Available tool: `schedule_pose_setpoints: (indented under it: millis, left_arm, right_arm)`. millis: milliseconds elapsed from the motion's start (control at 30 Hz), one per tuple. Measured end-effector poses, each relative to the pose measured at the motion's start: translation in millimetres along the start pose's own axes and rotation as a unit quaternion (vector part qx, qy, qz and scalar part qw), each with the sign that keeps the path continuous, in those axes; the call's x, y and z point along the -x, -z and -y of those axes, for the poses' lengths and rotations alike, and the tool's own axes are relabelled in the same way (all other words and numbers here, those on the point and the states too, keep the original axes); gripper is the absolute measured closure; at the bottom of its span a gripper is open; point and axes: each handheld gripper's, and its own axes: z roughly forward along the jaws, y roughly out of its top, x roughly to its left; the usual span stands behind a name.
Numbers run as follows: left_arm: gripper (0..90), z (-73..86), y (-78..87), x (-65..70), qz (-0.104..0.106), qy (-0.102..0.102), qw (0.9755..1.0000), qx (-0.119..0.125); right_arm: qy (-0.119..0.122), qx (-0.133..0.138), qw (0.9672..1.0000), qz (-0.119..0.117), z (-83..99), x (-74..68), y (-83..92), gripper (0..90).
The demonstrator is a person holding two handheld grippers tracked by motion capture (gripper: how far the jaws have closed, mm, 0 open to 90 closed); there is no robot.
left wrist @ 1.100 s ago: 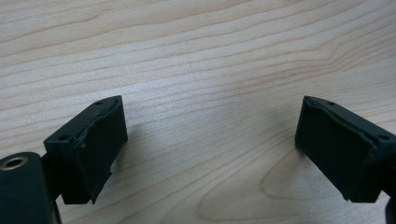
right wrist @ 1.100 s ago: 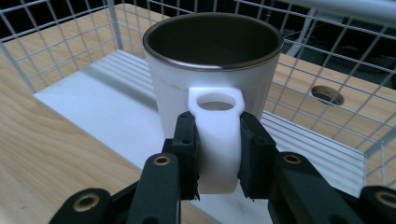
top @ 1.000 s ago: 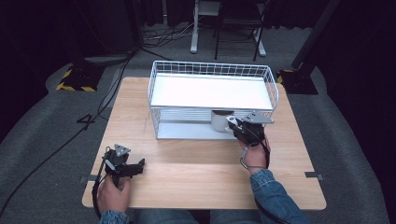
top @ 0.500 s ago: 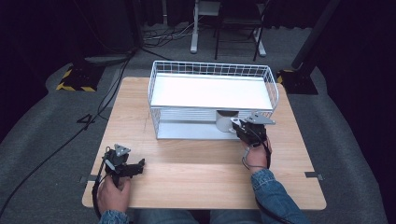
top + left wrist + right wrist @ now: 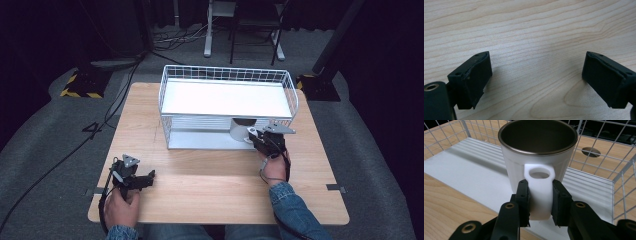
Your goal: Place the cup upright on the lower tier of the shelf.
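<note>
I am gripping a white mug (image 5: pixel 537 160) by its handle (image 5: pixel 539 192) with my right claw (image 5: pixel 261 141), the two black pads pressing on either side of the handle, so the claw is clenched on the mug. The mug is sitting upright just ahead of this claw, dark inside, with its open mouth facing up, and it is standing at the front edge of the lower shelf (image 5: pixel 474 173) of a white wire basket rack (image 5: pixel 227 82). That shelf, ribbed and white, is stretching away beyond the mug and to both sides of the claw, and the wire grid is rising behind the mug and to the claw's right. Under the claw the pale wooden table (image 5: pixel 210 195) is lying bare, its grain running crosswise. My left claw (image 5: pixel 145 180) is resting well apart from the right one, near the table's front edge, and its jaws are standing wide with nothing between them, just bare wood below. Past the far side of the table, beyond the rack, the room is looking dark: grey carpet (image 5: pixel 45 125), a black cable (image 5: pixel 65 155) trailing over it, a yellow-and-black striped base (image 5: pixel 80 87) and the white legs of a stand (image 5: pixel 207 30).
</note>
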Motion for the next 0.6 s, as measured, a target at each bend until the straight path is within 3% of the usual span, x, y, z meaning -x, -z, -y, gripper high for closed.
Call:
schedule_pose_setpoints:
  millis: [300,600]
  left_arm:
    - [9.6,0.0,0.0,0.1,0.000,0.000,1.0000,0.000]
    - [9.5,0.0,0.0,0.0,0.000,0.000,1.0000,0.000]
  right_arm:
    - [0.000,-0.002,1.0000,-0.001,-1.0,0.3,-0.6,69.7]
    - [0.003,0.005,0.9999,-0.015,-5.0,-1.8,4.5,49.9]
